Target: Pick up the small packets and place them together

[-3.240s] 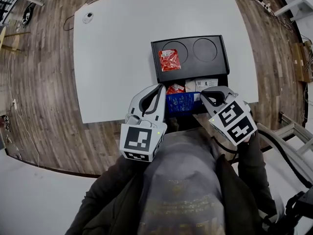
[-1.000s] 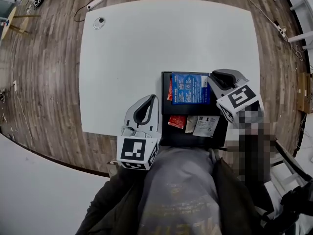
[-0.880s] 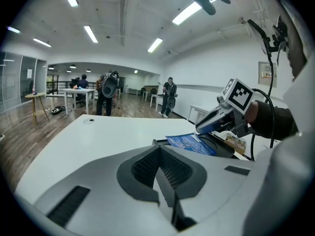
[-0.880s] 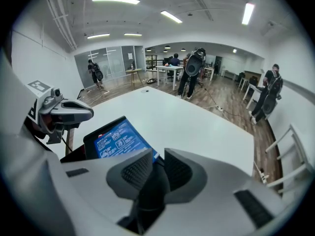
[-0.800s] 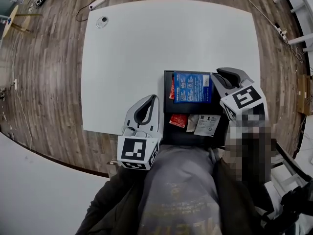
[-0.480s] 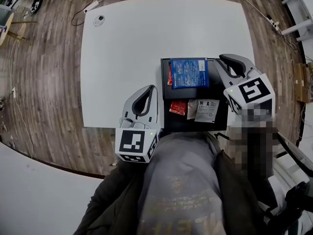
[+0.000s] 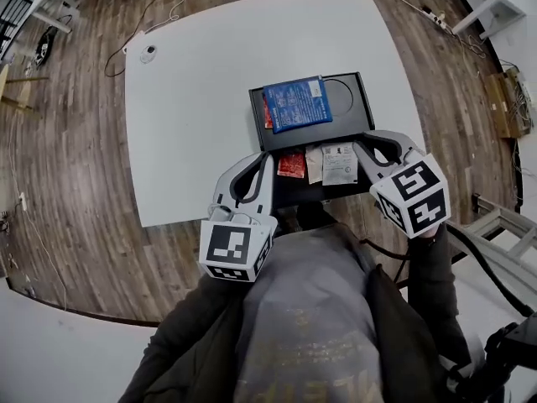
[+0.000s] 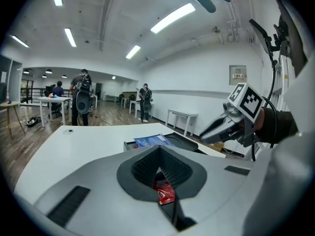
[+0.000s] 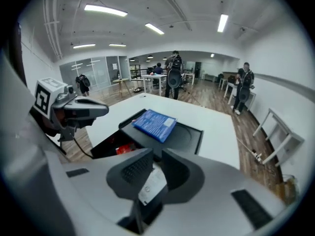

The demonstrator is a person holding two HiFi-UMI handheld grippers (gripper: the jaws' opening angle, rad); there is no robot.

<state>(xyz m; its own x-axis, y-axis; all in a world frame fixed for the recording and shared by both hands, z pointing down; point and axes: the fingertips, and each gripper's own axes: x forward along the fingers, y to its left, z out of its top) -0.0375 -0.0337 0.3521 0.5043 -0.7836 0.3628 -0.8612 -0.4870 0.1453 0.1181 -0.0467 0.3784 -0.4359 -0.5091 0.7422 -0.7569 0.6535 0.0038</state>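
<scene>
Now both grippers are seen at the near edge of the black tray (image 7: 357, 99) on the white table (image 7: 193, 91). The right gripper (image 7: 362, 147) has been drawn back from beside the blue packet (image 7: 295, 103), which is left lying flat across the tray's far half. Its jaws are held slightly apart and empty, with the white packet (image 7: 339, 163) seen through the gap below them. The left gripper (image 7: 270, 158) has been brought forward to the tray's near left corner. Its jaws are pressed together on nothing, just beside the red packet (image 7: 290, 165). The blue packet is judged to be placed, and the red and white packets in the tray's near half are probably to be gathered next.
</scene>
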